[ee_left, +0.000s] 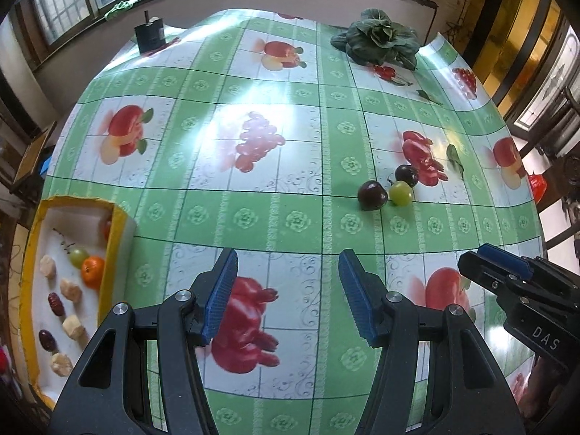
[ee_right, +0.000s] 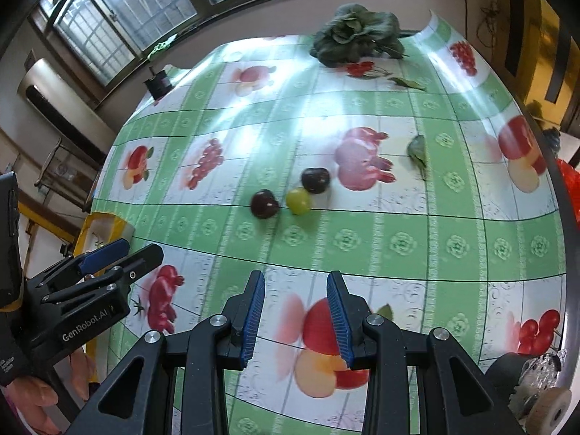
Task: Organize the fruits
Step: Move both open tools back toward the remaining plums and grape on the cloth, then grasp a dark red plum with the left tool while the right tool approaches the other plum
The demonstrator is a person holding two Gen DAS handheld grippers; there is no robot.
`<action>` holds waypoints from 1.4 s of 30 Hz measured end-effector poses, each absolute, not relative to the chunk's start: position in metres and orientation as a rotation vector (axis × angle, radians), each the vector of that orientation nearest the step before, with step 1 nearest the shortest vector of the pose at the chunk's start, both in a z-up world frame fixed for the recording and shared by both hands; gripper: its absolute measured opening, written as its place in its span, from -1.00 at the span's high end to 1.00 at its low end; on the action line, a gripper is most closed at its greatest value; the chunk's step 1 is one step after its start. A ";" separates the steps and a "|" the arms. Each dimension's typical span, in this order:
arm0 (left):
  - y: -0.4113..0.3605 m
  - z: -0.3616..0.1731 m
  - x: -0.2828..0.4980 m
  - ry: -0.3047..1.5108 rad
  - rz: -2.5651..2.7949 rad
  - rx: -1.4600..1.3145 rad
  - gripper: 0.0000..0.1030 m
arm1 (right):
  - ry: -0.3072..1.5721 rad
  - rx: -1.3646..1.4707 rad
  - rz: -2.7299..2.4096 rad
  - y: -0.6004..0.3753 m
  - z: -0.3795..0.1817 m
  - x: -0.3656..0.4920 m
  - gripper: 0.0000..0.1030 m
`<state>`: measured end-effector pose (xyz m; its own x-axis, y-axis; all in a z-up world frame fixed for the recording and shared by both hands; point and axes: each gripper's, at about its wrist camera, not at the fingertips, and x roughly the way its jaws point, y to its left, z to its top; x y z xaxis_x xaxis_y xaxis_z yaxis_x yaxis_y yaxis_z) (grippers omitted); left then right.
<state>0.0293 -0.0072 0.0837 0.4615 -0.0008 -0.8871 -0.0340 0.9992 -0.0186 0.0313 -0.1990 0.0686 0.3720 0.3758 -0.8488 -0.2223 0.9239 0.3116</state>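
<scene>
Fruit left to sort sits in a tight cluster mid-surface: two dark plums [ee_left: 372, 195] [ee_left: 406, 174] w/ a green grape [ee_left: 400, 192] wedged between them, touching or nearly so. Tray [ee_left: 112, 250], yellow-rimmed w/ white liner, is at the near left edge and already holds a green grape, a small orange, red dates and pale lumpy pieces laid roughly in rows, so prob. the cluster is what's still to go in. Left gripper [ee_left: 288, 295] hovers above the surface w/ jaws spread wide, nothing between them, pointed at the gap between tray and cluster. Right gripper [ee_right: 295, 317] hangs likewise, jaws apart and empty, lined up more directly w/ the three fruits, so it looks the likelier one to pick next; the grape's spot between the plums means a pinch could nudge a neighbor and set it rolling. Surface wears a glossy green-and-white checked oilcloth [ee_left: 297, 137] printed w/ fruit pics, easy to confuse w/ real fruit, strong window glare across the middle. Far side: a leafy green vegetable [ee_left: 377, 38], two loose leaves, a small dark container [ee_left: 149, 36]. Windows run along the back wall; gold panelling at right.
</scene>
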 end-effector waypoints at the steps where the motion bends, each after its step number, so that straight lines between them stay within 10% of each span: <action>1: -0.008 0.083 0.031 1.091 0.018 -0.037 -0.13 | 1.130 0.156 0.383 -0.201 0.067 0.032 0.33; 34: -0.054 0.028 0.111 1.133 -0.296 -0.016 -0.12 | 1.169 0.174 0.387 -0.211 0.042 0.074 0.33; 39: -0.059 0.023 0.118 1.136 -0.359 0.012 0.45 | 1.172 0.165 0.397 -0.206 0.038 0.087 0.33; 42: -0.062 0.024 0.115 1.128 -0.357 0.039 0.44 | 1.164 0.157 0.403 -0.201 0.039 0.099 0.33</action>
<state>0.1151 -0.0616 0.0241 0.3784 -0.2601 -0.8883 0.2989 0.9427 -0.1486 0.0988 -0.2010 0.0391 0.3338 0.3874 -0.8594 -0.2272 0.9178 0.3255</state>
